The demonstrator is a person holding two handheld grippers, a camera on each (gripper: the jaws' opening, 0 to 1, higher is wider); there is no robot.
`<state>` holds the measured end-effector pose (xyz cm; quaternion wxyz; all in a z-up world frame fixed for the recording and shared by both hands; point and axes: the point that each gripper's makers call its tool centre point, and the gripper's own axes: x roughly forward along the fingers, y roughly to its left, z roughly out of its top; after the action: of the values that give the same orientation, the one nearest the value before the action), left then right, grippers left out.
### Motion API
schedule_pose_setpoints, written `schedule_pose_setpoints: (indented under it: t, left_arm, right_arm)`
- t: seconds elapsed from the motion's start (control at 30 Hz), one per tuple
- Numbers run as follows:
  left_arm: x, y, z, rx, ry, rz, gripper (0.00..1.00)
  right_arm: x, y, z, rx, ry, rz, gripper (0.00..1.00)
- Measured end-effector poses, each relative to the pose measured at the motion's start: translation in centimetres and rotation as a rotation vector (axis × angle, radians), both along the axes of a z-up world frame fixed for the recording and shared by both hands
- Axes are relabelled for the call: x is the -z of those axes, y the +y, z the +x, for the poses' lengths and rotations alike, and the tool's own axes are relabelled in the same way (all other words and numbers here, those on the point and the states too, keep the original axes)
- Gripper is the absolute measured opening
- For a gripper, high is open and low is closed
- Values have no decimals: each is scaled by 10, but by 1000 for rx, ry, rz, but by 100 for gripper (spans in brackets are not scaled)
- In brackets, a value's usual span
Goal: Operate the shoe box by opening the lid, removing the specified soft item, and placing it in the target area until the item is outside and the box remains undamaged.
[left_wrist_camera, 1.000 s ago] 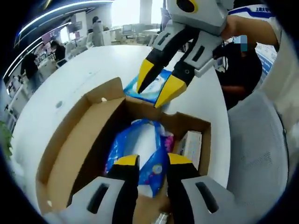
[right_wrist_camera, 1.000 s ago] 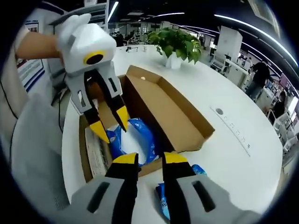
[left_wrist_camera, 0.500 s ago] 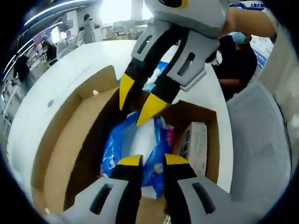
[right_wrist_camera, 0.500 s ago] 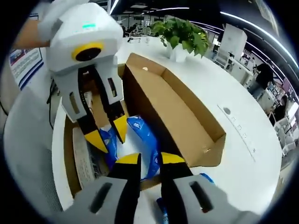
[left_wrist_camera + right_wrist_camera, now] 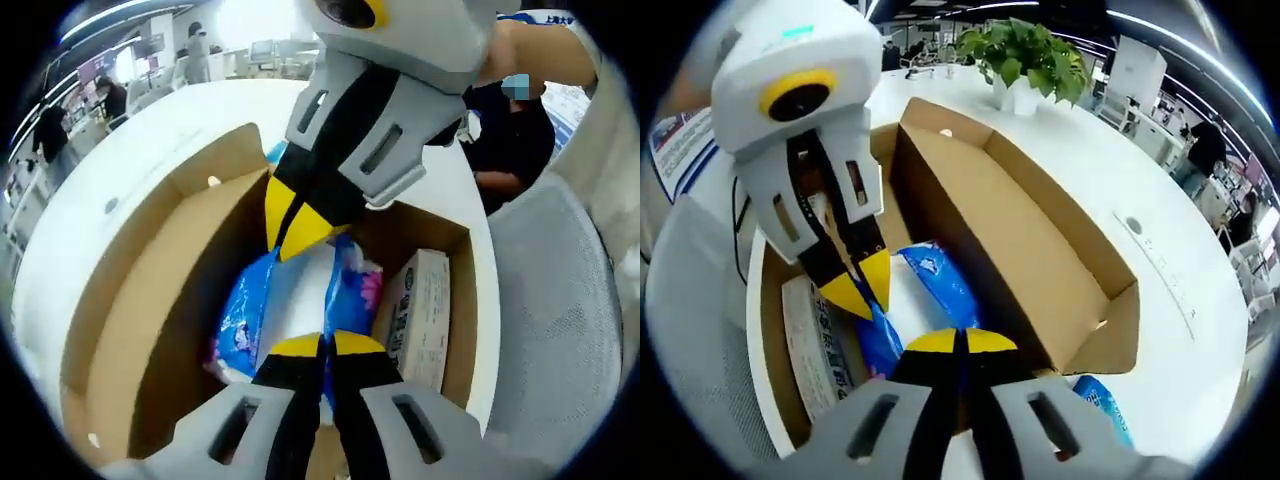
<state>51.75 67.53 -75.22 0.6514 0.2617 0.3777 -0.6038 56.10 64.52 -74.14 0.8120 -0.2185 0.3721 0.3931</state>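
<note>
Left gripper view: left gripper (image 5: pixel 322 345) pointing down into the open shoe box (image 5: pixel 150 290), yellow tips pressed together on the near edge of the blue-and-white soft pack (image 5: pixel 290 310), so clamped on it. Right gripper (image 5: pixel 300 222) reaching in from the far side, tips likewise together on the pack's far end. Pack lying inside the box, between the raised lid flap on one side and a white carton (image 5: pixel 418 315) standing against the opposite wall. Box on a white round table (image 5: pixel 130 150); mesh chair (image 5: pixel 550 330) just beside.

Right gripper view: right gripper (image 5: pixel 960 341) closed on the soft pack (image 5: pixel 930 290); left gripper (image 5: pixel 862 290) coming in from the left, tips nearly shut on the same pack. Shoe box (image 5: pixel 1030 250) lid open and upright. Another blue pack (image 5: pixel 1102 400) on the table (image 5: pixel 1170 240) outside the box. Potted plant (image 5: pixel 1025 60) at the far end
</note>
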Motion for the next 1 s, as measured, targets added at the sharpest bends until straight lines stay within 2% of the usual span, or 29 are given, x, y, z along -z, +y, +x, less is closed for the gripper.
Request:
schedule_pose_setpoints:
  t: [0.13, 0.43, 0.8, 1.0]
  left_arm:
    - [-6, 1, -2, -3, -2, -3, 0]
    - [-27, 7, 2, -27, -23, -8, 0]
    - [-62, 10, 3, -41, -55, -21, 0]
    - [-86, 4, -1, -47, -66, -36, 0]
  right_arm:
    - [-5, 1, -1, -1, -7, 7, 0]
    - [-29, 7, 3, -2, -36, 51, 0]
    - [-63, 8, 5, 0, -61, 95, 0]
    - [-86, 5, 2, -20, -80, 104, 0]
